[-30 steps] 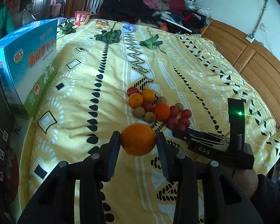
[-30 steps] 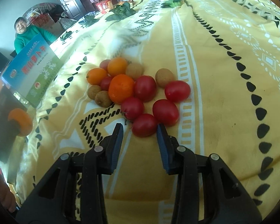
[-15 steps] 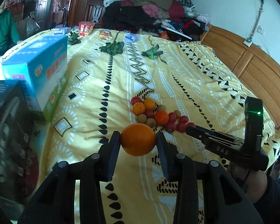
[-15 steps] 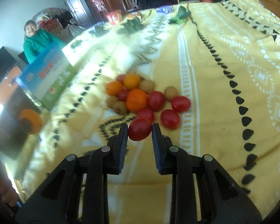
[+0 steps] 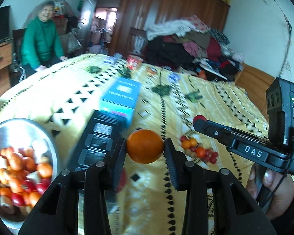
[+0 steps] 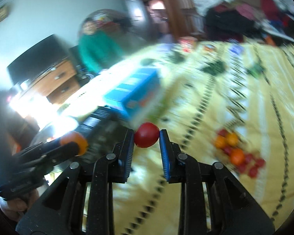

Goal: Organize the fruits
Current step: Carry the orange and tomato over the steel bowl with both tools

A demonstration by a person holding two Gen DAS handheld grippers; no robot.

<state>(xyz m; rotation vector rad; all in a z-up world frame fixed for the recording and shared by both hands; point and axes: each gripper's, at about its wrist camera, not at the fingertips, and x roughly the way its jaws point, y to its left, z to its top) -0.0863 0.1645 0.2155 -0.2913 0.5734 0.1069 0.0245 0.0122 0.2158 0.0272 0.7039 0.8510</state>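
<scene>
Left view: left gripper [image 5: 145,146] clamps one orange [image 5: 145,146] above the bedspread [image 5: 186,186], one steel bowl [image 5: 47,137] of mixed fruit low left, one small fruit pile [image 5: 199,152] beyond; right gripper [image 5: 199,120] reaches in level from the right, pinching something red. Right view, blurred: right gripper [image 6: 147,135] nearly closed on one tomato [image 6: 147,134], raised over the bed, two boxes [image 6: 133,94] behind it.

Bright daylight indoors, heavy motion blur across the right wrist view, blown-out white glare at its left beside the blurred blue cardboard box [image 6: 134,94], dark round fisheye corners, smeared shiny metal bowl [image 5: 49,146] in the left view
</scene>
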